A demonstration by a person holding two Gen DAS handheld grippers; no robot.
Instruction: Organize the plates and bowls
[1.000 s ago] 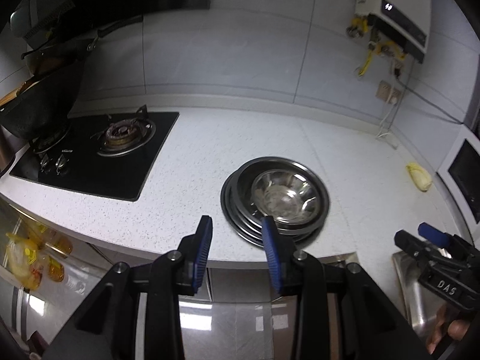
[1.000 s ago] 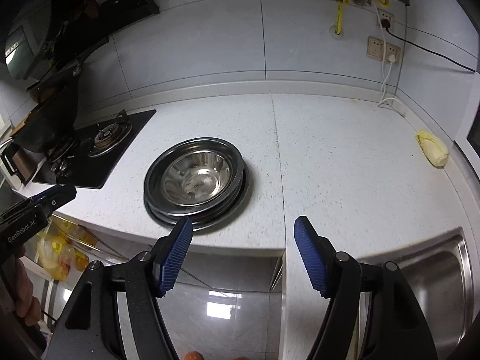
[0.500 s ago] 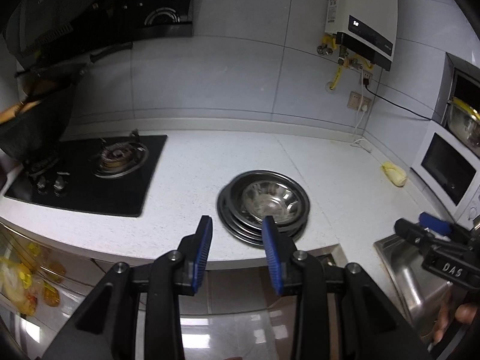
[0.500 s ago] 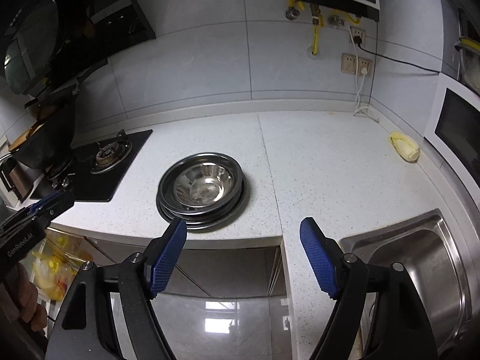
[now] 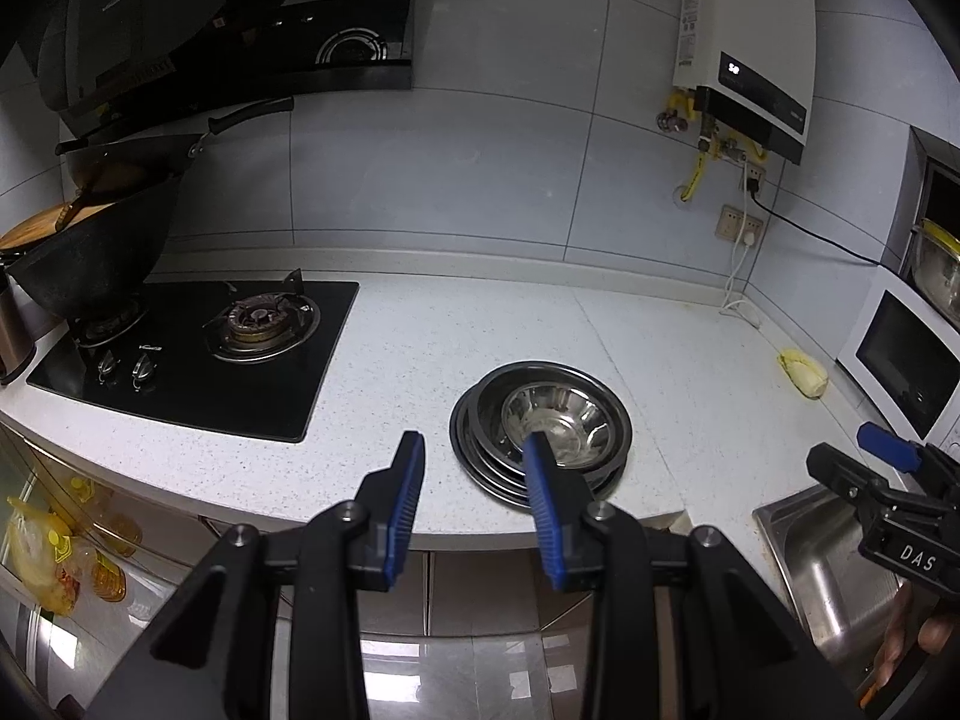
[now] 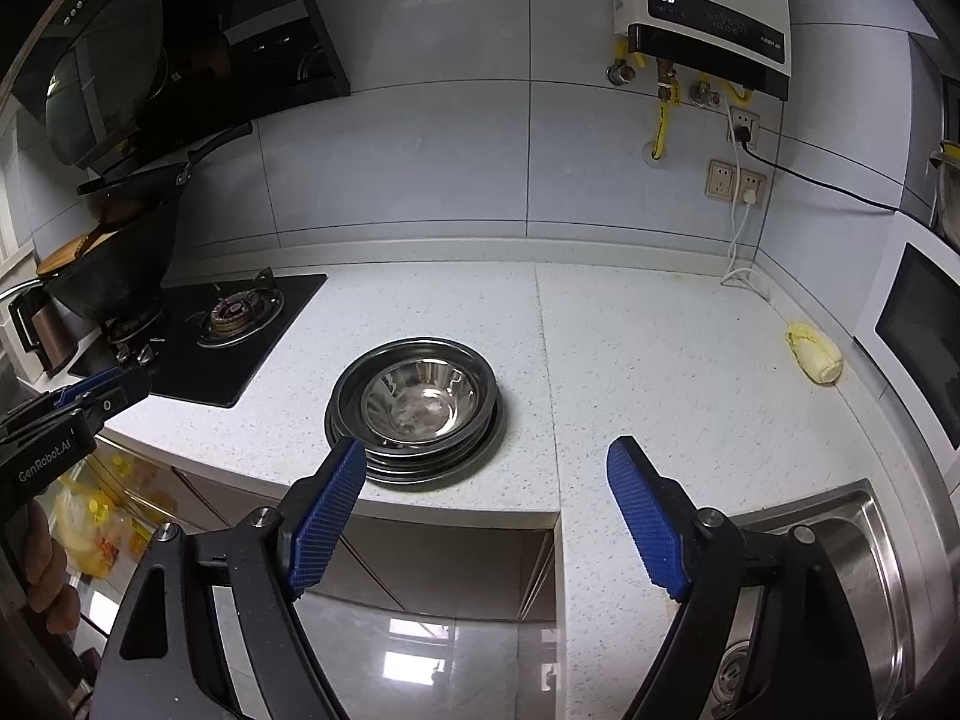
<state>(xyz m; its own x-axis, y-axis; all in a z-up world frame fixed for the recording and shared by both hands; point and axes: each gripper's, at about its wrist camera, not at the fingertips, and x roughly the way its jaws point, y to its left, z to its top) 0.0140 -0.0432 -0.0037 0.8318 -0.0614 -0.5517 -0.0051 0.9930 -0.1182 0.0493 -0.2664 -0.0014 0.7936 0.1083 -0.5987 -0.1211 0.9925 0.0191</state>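
A steel bowl (image 5: pixel 555 420) sits inside a stack of dark metal plates (image 5: pixel 480 462) near the front edge of the white counter; the bowl (image 6: pixel 420 402) and the plates (image 6: pixel 414 471) also show in the right wrist view. My left gripper (image 5: pixel 474 450) is open and empty, held off the counter's front edge, short of the stack. My right gripper (image 6: pixel 486 456) is open wide and empty, also in front of the counter, right of the stack. Each gripper shows at the edge of the other's view.
A black gas hob (image 5: pixel 198 348) with a wok (image 5: pixel 90 258) is on the left. A steel sink (image 6: pixel 864 552) is at the front right. A yellow lump (image 6: pixel 815 353) lies by a white microwave (image 5: pixel 900 354). A water heater (image 6: pixel 702 6) hangs on the wall.
Both grippers have pulled back and up from the counter, so the stack looks smaller and farther. Both stay open and empty.
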